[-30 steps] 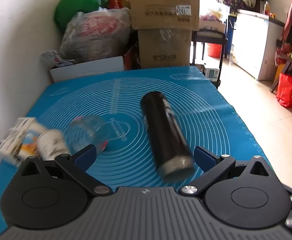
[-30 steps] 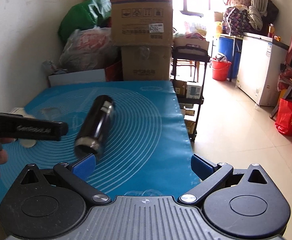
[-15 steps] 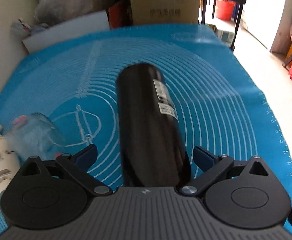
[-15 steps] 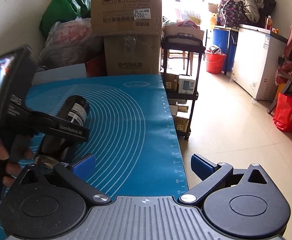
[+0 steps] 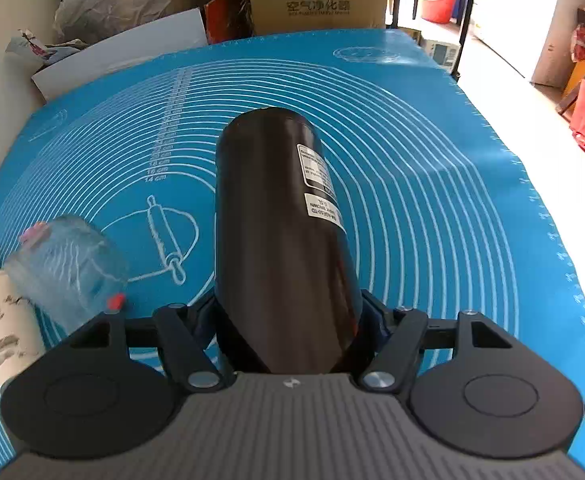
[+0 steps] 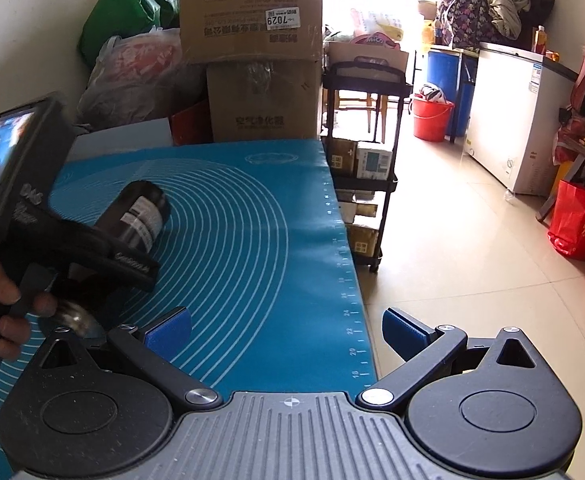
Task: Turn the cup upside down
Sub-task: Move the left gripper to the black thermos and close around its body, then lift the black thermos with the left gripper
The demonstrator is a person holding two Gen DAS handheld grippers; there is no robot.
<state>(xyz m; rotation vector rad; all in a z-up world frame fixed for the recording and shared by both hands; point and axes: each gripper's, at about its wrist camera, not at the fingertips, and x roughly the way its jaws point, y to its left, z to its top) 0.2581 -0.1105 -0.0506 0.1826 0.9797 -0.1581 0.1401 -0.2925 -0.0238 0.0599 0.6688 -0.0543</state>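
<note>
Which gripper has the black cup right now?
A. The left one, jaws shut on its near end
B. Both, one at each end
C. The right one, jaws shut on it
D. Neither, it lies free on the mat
A. In the left wrist view the left gripper is shut around the near end of the black cup; the right gripper is open with nothing between its fingers.

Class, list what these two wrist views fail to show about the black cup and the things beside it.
- Black cup: its near end, left wrist view, hidden behind the left gripper.
- Cup label: print too small.
- White cup: cut off by the left edge.
- Right wrist view: left gripper body covers the cup's middle.
</note>
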